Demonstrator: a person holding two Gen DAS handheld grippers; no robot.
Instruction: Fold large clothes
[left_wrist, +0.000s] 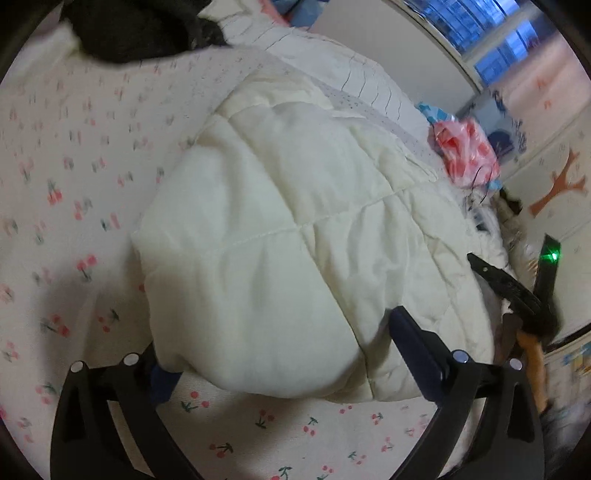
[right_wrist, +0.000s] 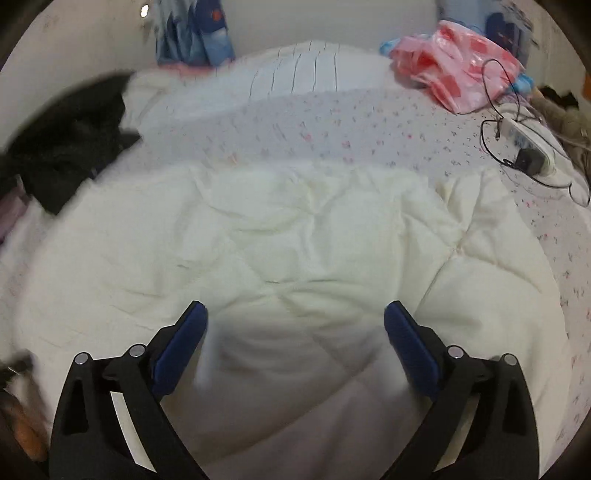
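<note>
A cream quilted padded garment (left_wrist: 288, 229) lies bunched and partly folded on a bed with a cherry-print sheet (left_wrist: 74, 166). My left gripper (left_wrist: 280, 347) is open at the garment's near edge. The cloth bulges between its jaws and covers the tip of the left one, and the pads do not press on it. In the right wrist view my right gripper (right_wrist: 295, 306) hangs open just above the garment (right_wrist: 295, 229), with only its surface between the blue pads (right_wrist: 184, 343). One of its black fingers (left_wrist: 495, 277) shows at the garment's right side.
Dark clothing (right_wrist: 70, 147) is heaped at the bed's far left. A pink plastic bag (right_wrist: 458, 70) lies at the far right, and beside it a white power strip (right_wrist: 528, 144) with black cables. A striped white pillow (right_wrist: 295, 70) rests against the wall.
</note>
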